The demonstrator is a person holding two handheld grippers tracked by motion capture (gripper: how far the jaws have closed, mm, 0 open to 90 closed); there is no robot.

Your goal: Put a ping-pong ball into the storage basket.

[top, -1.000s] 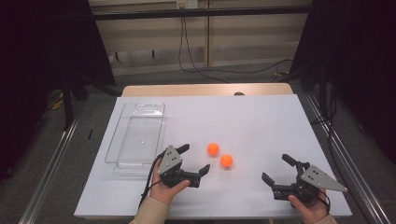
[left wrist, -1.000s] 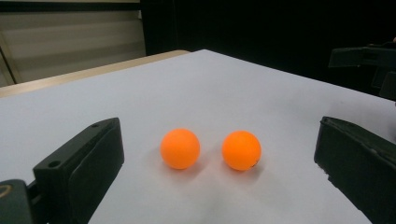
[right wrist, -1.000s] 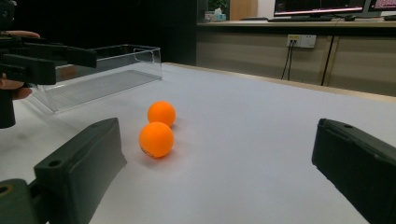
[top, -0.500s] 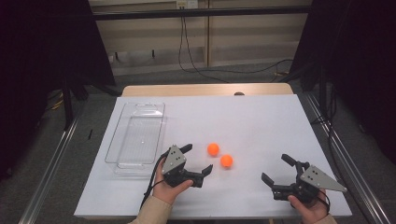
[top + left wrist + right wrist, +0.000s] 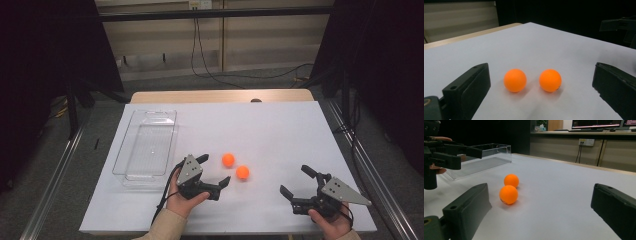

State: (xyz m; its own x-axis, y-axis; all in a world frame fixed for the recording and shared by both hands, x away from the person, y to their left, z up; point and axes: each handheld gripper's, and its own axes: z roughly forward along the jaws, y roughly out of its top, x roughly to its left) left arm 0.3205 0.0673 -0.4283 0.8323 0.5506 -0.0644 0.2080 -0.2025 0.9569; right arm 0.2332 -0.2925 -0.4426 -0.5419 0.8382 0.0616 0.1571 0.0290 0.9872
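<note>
White sheeting covers the table [image 5: 280,125], so the two orange balls [image 5: 228,159] [image 5: 243,172] stand out near its middle, just apart from each other. A clear tray [image 5: 145,147] lies empty to their left, likely meant to take them. The left gripper [image 5: 214,172], jaws wide, faces the balls from just beside them, placed as if to pick one. The right gripper [image 5: 299,181], also wide, waits well apart.

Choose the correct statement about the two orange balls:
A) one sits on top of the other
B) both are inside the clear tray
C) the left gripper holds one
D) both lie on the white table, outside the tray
D: both orange balls rest on the white table, beside the clear tray, ahead of the open left gripper.
</note>
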